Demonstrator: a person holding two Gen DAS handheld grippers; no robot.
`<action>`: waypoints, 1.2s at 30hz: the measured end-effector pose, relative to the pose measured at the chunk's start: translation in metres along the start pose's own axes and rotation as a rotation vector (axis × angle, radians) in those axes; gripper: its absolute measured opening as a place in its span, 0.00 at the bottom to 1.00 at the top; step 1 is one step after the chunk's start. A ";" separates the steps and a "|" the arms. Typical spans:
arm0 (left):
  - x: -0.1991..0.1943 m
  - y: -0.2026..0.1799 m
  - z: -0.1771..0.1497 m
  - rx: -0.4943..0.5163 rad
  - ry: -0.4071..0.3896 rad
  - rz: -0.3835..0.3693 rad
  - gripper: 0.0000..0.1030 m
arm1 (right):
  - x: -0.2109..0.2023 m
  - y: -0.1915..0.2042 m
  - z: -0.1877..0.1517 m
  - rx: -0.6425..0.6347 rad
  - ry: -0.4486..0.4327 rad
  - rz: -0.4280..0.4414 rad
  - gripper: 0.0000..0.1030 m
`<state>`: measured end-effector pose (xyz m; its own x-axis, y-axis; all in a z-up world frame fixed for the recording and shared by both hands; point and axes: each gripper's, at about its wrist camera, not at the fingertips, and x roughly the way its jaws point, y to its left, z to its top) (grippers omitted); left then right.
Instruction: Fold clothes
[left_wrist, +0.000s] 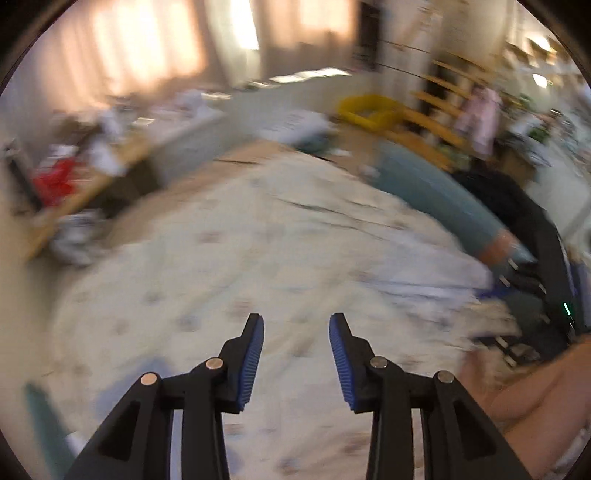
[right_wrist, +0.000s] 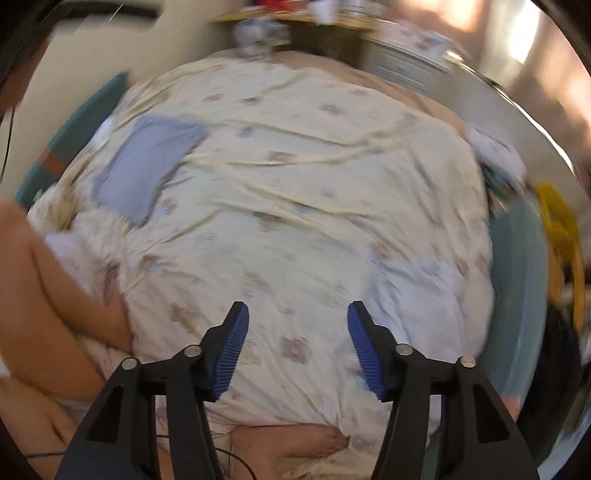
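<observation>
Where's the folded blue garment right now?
In the right wrist view, the folded blue garment lies at upper left on the cream patterned bedspread, near its left edge.

the right tongs (right_wrist: 297, 325) hang open and empty above a cream patterned bedsheet (right_wrist: 295, 206); a folded blue cloth (right_wrist: 146, 166) lies flat on it at upper left.

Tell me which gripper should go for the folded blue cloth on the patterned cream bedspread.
Probably the right gripper: its view shows the folded blue cloth lying flat on the patterned cream bedspread, its jaws open and empty. The left gripper, also open and empty, shows no blue cloth ahead.
</observation>
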<state>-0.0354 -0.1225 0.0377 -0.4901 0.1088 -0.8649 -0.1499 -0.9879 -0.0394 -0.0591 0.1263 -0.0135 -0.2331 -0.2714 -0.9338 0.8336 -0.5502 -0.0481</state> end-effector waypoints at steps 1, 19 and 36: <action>0.020 -0.022 -0.001 0.028 0.015 -0.041 0.37 | -0.001 -0.014 -0.006 0.030 0.005 -0.024 0.60; 0.205 -0.168 -0.009 0.301 0.074 0.042 0.76 | 0.082 -0.127 -0.098 0.179 0.253 -0.224 0.79; 0.212 -0.210 -0.020 0.506 0.001 0.096 0.77 | 0.104 -0.111 -0.091 -0.004 0.347 -0.285 0.79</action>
<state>-0.0905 0.1058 -0.1480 -0.5208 0.0201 -0.8534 -0.5012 -0.8165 0.2866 -0.1302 0.2305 -0.1376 -0.2722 0.1721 -0.9467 0.7626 -0.5615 -0.3213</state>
